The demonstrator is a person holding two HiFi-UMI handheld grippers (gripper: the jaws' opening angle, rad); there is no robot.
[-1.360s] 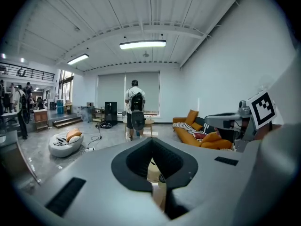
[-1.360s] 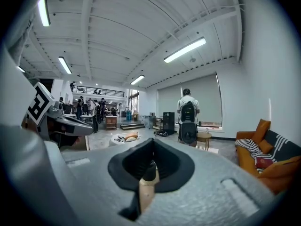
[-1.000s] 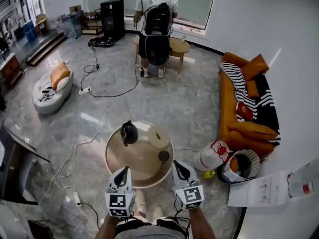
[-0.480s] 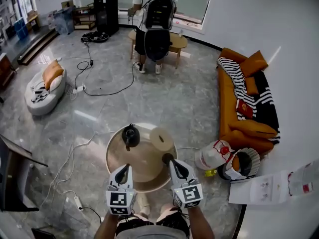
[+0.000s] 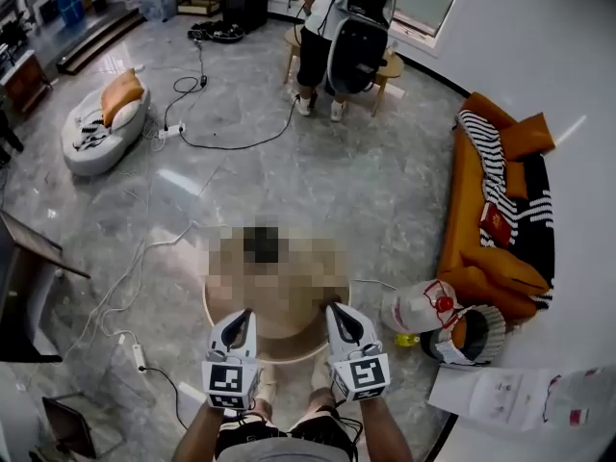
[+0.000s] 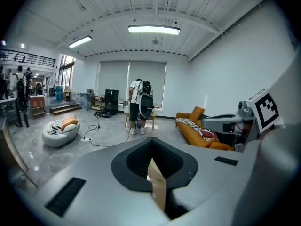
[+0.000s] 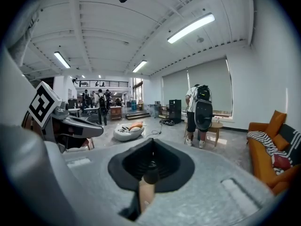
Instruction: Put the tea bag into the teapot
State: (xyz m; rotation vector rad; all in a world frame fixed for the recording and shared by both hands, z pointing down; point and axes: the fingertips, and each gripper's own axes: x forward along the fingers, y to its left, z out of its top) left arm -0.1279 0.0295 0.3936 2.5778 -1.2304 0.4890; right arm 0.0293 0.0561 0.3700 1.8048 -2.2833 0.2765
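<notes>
A round tan table (image 5: 281, 346) stands in front of me; a mosaic patch hides most of its top. The teapot shows only as a dark blur (image 5: 260, 244) inside that patch, and I cannot make out a tea bag. My left gripper (image 5: 241, 318) is over the table's near edge, jaws shut and empty; in its own view (image 6: 151, 150) only a tan strip shows through the slit. My right gripper (image 5: 334, 311) is at the near right rim, jaws together. In its own view (image 7: 150, 163) a small dark round thing (image 7: 150, 174) sits right at the tips.
A person with a black backpack (image 5: 354, 29) stands by a small wooden table at the far side. An orange sofa (image 5: 481, 239) lines the right wall. A white bag (image 5: 421, 306) and a basket (image 5: 469, 333) sit beside the table. Cables (image 5: 125, 296) and a beanbag (image 5: 101, 123) lie on the left floor.
Both grippers have moved forward to the table's near edge. The right tip has come up to the small dark thing on the table. The head view has tilted and shifted.
</notes>
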